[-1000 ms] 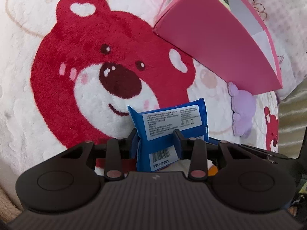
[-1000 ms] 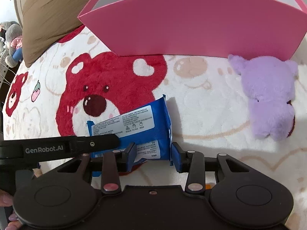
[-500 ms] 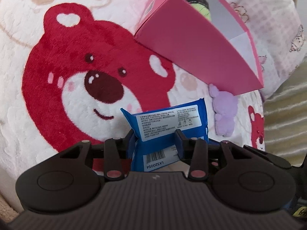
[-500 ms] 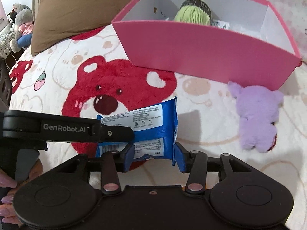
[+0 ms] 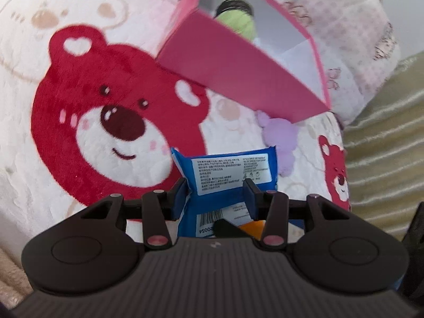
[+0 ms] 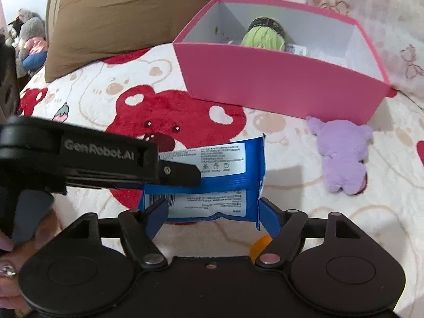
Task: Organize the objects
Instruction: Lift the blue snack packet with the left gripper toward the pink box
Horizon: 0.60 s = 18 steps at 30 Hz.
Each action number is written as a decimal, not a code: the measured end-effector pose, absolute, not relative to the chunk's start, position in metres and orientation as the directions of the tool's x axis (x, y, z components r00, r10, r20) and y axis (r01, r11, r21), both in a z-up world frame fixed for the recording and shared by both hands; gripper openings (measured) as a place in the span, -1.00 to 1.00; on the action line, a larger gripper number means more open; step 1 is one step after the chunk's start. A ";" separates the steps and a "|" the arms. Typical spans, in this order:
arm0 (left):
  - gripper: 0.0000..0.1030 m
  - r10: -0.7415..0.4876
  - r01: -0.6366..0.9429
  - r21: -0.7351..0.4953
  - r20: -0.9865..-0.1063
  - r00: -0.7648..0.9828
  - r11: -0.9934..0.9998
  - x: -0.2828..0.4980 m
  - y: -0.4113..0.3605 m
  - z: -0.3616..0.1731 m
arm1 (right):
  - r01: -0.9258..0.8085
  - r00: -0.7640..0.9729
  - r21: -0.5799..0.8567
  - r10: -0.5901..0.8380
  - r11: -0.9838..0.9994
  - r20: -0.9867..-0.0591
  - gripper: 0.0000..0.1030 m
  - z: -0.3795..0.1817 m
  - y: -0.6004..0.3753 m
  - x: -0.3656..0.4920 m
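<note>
A blue wet-wipe pack (image 5: 228, 169) with a white label is held above the bear-print blanket. My left gripper (image 5: 216, 194) is shut on it from one side. My right gripper (image 6: 212, 212) is shut on the same pack (image 6: 212, 175) from another side; the left gripper's black body (image 6: 79, 156) crosses in front at the left. The open pink box (image 6: 278, 84) stands ahead, with a green yarn ball (image 6: 265, 38) inside. It also shows in the left wrist view (image 5: 238, 74).
A purple plush toy (image 6: 341, 156) lies on the blanket in front of the box's right end, also in the left wrist view (image 5: 281, 137). A brown pillow (image 6: 119, 13) lies behind left. A striped green cover (image 5: 384, 145) is at the right.
Both grippers have lifted the blue pack higher above the blanket. The inside of the pink box has come into view, and the box looks farther away.
</note>
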<state>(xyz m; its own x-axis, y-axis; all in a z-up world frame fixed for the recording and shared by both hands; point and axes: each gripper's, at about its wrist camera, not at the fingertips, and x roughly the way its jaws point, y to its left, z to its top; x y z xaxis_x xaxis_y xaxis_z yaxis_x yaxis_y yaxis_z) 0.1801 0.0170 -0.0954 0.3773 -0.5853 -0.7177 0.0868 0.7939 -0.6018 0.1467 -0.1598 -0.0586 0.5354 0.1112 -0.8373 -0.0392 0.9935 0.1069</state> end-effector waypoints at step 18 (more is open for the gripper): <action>-0.17 -0.551 0.146 -0.561 -0.672 0.495 0.815 0.157 -0.014 -0.026 | 0.016 0.623 0.115 0.080 0.993 -0.778 0.78 -0.010 -0.169 0.124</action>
<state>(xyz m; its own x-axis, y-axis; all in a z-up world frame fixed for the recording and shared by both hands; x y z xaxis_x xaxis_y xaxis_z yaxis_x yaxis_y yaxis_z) 0.1572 -0.0144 -0.0264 0.4946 -0.5510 -0.6721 0.1459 0.8150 -0.5608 0.1237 -0.1690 -0.0105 0.6233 0.0798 -0.7779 0.0158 0.9933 0.1145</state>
